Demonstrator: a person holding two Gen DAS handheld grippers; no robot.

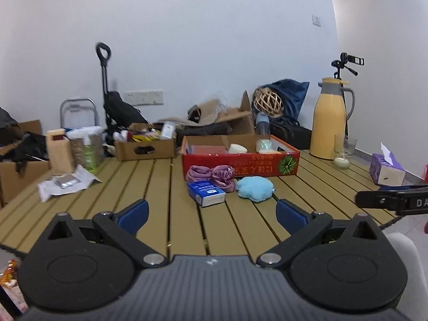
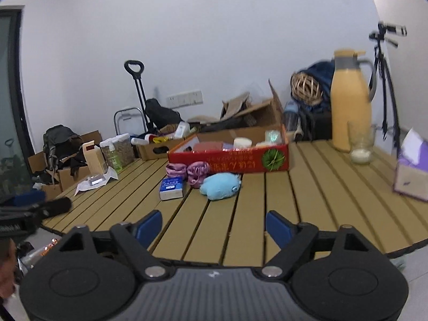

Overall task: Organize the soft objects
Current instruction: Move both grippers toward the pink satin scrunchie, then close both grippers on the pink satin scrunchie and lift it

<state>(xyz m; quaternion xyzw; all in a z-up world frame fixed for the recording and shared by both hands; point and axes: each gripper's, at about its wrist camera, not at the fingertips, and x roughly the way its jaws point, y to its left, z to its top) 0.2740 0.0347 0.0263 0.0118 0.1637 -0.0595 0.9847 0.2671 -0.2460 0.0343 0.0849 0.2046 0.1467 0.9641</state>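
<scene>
A light blue plush toy [image 1: 255,188] [image 2: 221,185] lies on the slatted table in front of a red open box [image 1: 240,163] [image 2: 235,161]. A pink satin scrunchie [image 1: 210,175] [image 2: 187,172] lies left of it, beside a blue and white tissue pack [image 1: 206,193] [image 2: 171,188]. My left gripper [image 1: 212,215] is open and empty, near the table's front edge, short of these items. My right gripper [image 2: 214,227] is open and empty, also short of them. The red box holds a few pale items.
A yellow thermos jug [image 1: 330,121] [image 2: 350,101], a glass [image 1: 343,152] [image 2: 361,143] and a purple tissue box [image 1: 386,168] [image 2: 413,171] stand at the right. A cardboard tray [image 1: 145,147], a wooden box [image 1: 57,151], a green bottle [image 1: 89,155] and a foil packet [image 1: 65,183] are at the left.
</scene>
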